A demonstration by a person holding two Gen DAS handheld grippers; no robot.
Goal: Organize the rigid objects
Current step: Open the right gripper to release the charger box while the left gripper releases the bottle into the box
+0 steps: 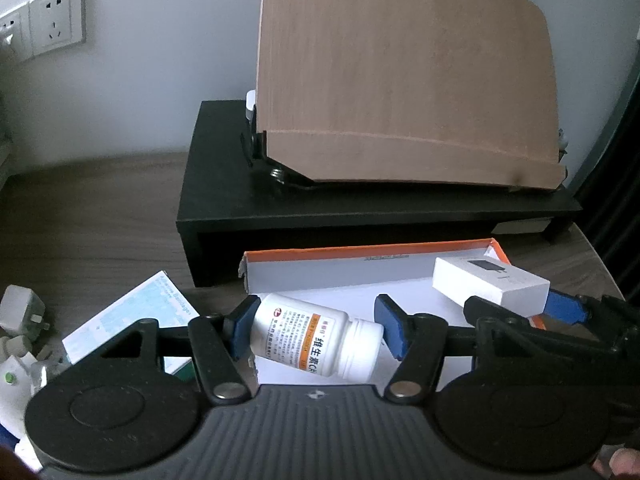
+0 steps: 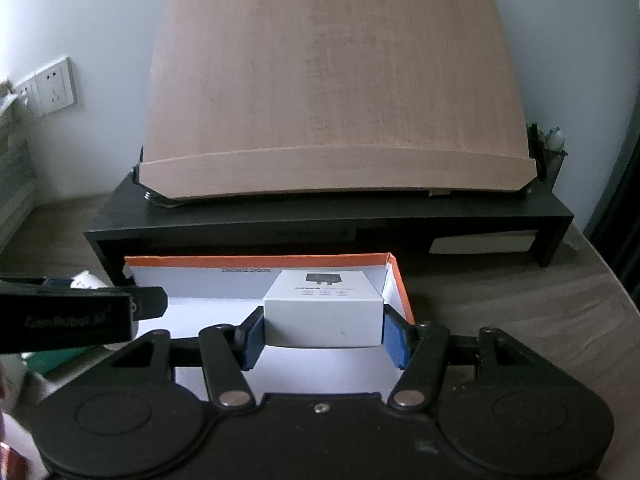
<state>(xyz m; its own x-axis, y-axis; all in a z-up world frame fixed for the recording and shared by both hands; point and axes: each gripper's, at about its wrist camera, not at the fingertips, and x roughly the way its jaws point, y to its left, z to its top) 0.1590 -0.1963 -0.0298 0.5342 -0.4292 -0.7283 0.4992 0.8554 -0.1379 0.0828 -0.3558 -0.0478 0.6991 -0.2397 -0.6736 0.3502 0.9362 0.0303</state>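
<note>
Left gripper [image 1: 318, 330] clamps your pill bottle [image 1: 316, 340] sideways, cap to base, above tray [image 1: 360, 258] left edge | right gripper [image 2: 323, 334] pinches white box [image 2: 323, 314] level over right corner, both poised to drop in

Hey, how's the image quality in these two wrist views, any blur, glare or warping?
Left wrist: strong fisheye bowing, dark corners; the vitamin bottle label is sharp. Right wrist: same warping, soft dim daylight, no glare; the white box is clear, but the left gripper is blurred.

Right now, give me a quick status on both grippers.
Left gripper shut on pill bottle, right gripper shut on white carton. Both over the orange-edged tray. Nothing in the way.
</note>
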